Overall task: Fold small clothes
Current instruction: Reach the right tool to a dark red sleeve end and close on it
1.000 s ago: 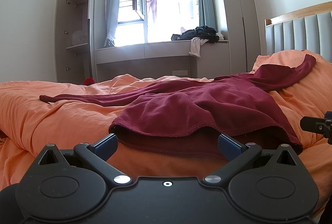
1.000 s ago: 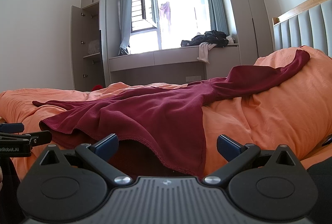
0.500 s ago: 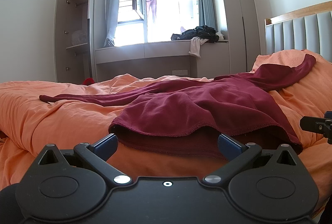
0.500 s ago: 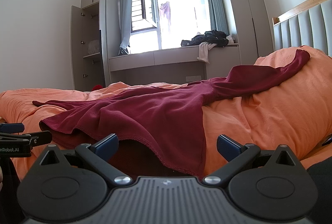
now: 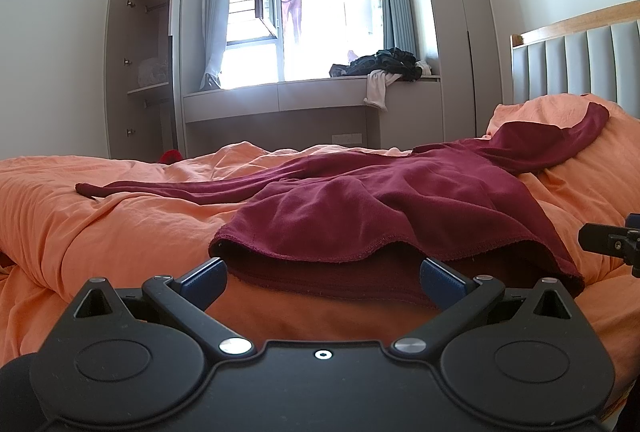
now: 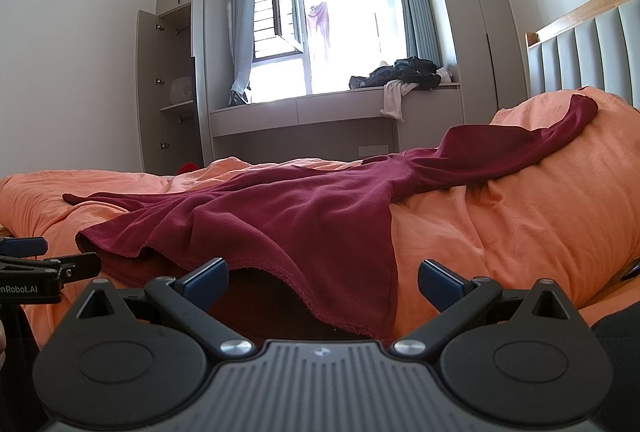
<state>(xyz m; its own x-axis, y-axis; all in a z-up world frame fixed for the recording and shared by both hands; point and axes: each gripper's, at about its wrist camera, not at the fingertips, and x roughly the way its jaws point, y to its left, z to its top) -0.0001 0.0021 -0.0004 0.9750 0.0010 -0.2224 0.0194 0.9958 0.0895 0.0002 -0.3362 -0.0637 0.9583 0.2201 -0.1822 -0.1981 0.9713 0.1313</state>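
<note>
Nothing has shifted since a second ago: both tools hover in the same spots and the garment lies just as it did.

Nearest, the left hand-held gripper [image 5: 322, 278] sits low over the bed with its blue-padded fingers spread wide, holding nothing, pointed at the open hem. The right hand-held gripper [image 6: 322, 282] is likewise wide apart and empty, its left finger [image 6: 206, 274] just short of the hem's sagging edge. Each tool shows at the edge of the other's view, at about 3 o'clock from the left wrist and 9 o'clock from the right.

The dark red long-sleeved knit top [image 5: 384, 204] lies spread on the rumpled orange duvet [image 5: 100, 228], hem towards the tools, one sleeve stretched towards 10 o'clock, the other draped up over the orange pillow [image 6: 560, 192] at 2 o'clock. The hem gapes, its upper layer lifted off the lower.

Behind the pillow stands a grey padded headboard with a wooden top rail [image 5: 576, 60]. Farther off, at 12 o'clock, a grey window-seat worktop [image 5: 312, 94] carries a heap of dark and white clothes [image 5: 384, 66] under a bright window. At 10 o'clock a grey wardrobe [image 5: 140, 72] stands with its door open.
</note>
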